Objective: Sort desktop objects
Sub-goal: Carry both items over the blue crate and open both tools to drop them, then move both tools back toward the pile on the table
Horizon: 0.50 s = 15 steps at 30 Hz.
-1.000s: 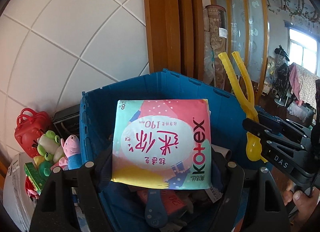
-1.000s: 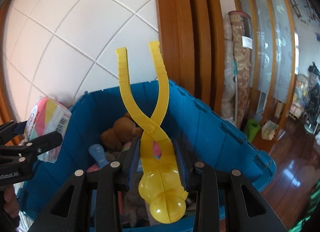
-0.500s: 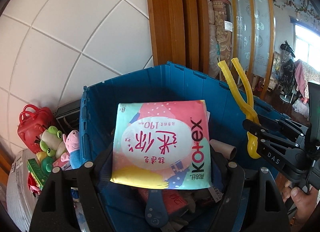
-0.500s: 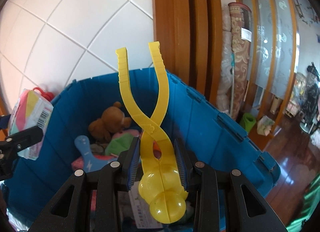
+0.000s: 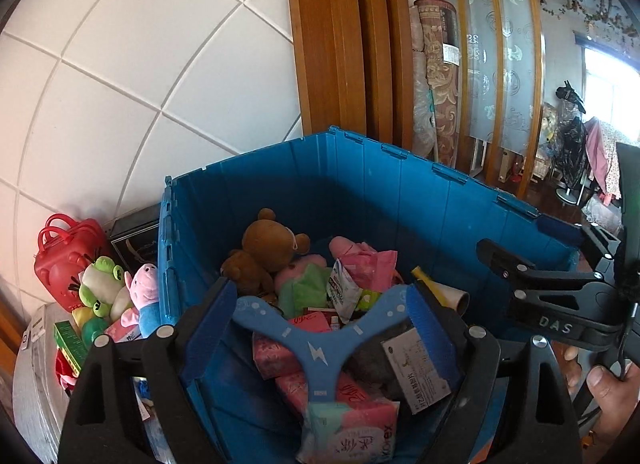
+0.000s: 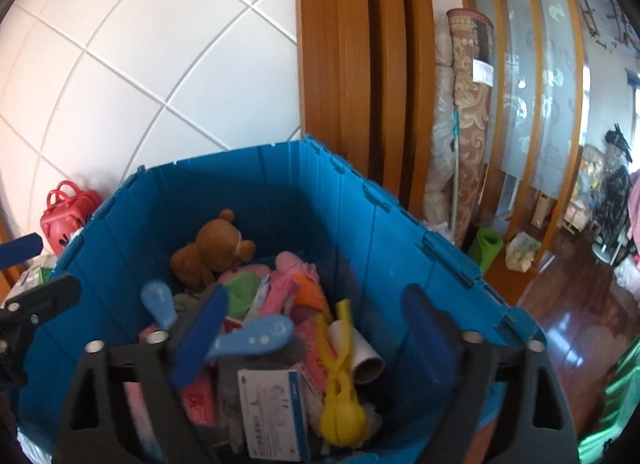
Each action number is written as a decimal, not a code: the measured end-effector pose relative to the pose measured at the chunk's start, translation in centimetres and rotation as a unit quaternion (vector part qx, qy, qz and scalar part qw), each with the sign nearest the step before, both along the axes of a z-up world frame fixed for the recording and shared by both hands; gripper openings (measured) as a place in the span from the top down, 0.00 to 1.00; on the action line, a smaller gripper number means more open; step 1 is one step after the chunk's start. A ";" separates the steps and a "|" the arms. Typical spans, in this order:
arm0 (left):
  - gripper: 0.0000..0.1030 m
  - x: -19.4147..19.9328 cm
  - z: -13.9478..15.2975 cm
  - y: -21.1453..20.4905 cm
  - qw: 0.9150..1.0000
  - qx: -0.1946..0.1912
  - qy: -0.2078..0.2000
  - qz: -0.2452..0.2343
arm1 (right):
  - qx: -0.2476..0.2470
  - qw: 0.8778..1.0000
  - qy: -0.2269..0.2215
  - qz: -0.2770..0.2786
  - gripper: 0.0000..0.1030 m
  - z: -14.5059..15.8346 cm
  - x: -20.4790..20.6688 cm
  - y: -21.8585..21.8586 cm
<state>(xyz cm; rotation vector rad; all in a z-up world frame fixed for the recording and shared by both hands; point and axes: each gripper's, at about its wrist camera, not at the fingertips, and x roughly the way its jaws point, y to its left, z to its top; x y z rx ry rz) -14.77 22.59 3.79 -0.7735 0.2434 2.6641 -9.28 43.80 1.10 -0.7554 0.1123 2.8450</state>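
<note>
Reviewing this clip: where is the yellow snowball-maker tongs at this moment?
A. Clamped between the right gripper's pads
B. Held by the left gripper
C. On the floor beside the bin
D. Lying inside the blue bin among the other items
D: the yellow tongs lie loose inside the blue bin, beside a cardboard tube, while the right gripper is opening with nothing between its jaws.

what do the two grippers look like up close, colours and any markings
Both are black plastic frames with silver screws and blue ribbed pads. The left gripper and the right gripper match; the right gripper's side, seen from the left camera, bears white letters "DAS".
</note>
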 end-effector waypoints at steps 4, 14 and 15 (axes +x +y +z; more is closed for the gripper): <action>0.15 0.3 0.0 -0.4 1.000 0.007 -0.001 -0.002 | 0.010 1.000 0.012 0.001 0.00 0.8 0.7 -0.5; 0.15 2.3 0.8 -2.3 0.999 0.019 0.026 0.007 | 0.010 0.999 0.034 0.002 0.00 2.1 2.6 -2.0; 0.15 2.6 0.9 -2.8 0.999 0.020 0.031 0.009 | 0.009 0.999 0.038 0.003 0.00 2.3 2.9 -2.3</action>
